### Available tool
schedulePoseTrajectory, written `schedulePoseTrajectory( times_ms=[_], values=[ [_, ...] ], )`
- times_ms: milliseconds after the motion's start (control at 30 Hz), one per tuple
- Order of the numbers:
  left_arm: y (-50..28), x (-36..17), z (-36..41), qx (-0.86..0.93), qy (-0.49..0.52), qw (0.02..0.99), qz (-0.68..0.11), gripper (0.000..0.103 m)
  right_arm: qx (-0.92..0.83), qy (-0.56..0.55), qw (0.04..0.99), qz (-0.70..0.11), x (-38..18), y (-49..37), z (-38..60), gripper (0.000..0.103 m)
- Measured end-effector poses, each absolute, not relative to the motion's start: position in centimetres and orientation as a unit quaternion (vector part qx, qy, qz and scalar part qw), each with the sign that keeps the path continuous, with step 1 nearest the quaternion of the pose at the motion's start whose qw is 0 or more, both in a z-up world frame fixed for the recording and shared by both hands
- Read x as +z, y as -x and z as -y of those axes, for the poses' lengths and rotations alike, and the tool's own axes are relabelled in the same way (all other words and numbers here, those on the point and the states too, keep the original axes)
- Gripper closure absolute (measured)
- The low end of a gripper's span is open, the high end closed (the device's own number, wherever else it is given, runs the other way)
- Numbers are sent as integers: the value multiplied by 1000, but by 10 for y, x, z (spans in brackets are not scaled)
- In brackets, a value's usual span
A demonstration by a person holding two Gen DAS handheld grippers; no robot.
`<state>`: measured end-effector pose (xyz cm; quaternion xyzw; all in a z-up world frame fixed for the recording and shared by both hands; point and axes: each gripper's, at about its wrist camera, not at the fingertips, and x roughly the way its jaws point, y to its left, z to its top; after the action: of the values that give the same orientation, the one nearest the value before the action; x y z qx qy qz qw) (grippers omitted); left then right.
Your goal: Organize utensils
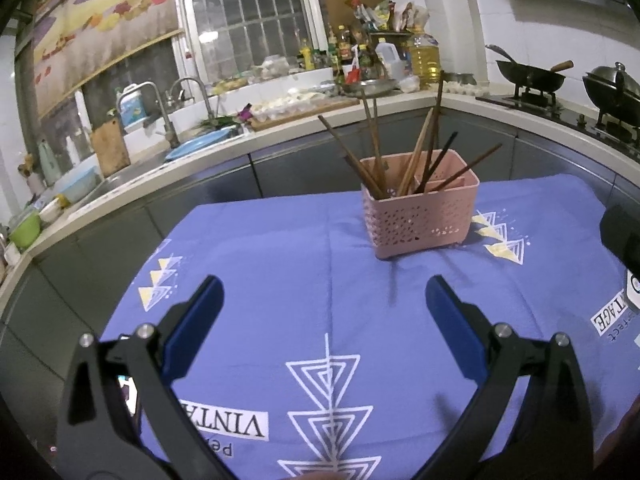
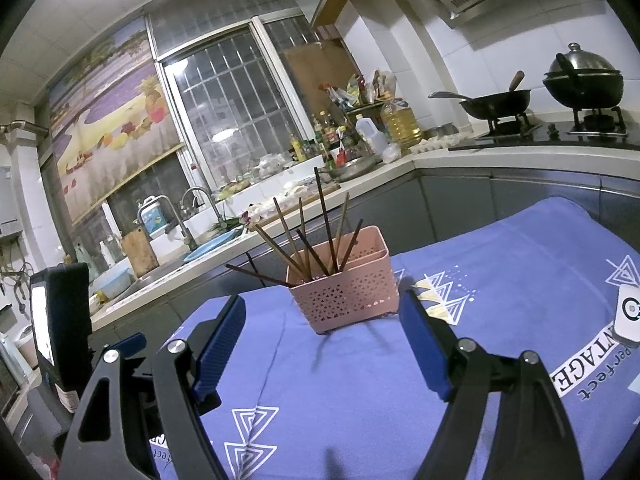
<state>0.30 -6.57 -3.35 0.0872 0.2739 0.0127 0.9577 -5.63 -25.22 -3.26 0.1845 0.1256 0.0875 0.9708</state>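
Left wrist view: a pink perforated caddy (image 1: 420,208) is seen standing upright on the blue-clothed bench (image 1: 280,280), toward its far side, with a spread of dark and light wooden chopsticks (image 1: 404,160) leaning out of its compartments at mixed angles. No loose utensil is shown anywhere on the cloth, so the gathering is judged largely done; only a tidying of the splayed sticks appears to be left. The left gripper (image 1: 324,300) is held above the cloth, well short of the caddy, its jaws spread wide and nothing gripped or touched between them.

Right wrist view: the same caddy (image 2: 348,284) is framed between the blue pads, the chopsticks (image 2: 316,240) fanned from its left-hand end, one lying nearly flat over the rim. The right gripper (image 2: 322,312) is likewise kept wide apart and empty, near the caddy but clear of it. Which compartment each stick belongs in cannot be told.
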Motion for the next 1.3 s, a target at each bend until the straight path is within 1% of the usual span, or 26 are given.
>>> schedulePoseTrajectory(
  times_ms=[1300],
  values=[
    [-5,-48,61,13,-93,953,-288,6,88,-189,969,-134,-42,51,246,24]
  ],
)
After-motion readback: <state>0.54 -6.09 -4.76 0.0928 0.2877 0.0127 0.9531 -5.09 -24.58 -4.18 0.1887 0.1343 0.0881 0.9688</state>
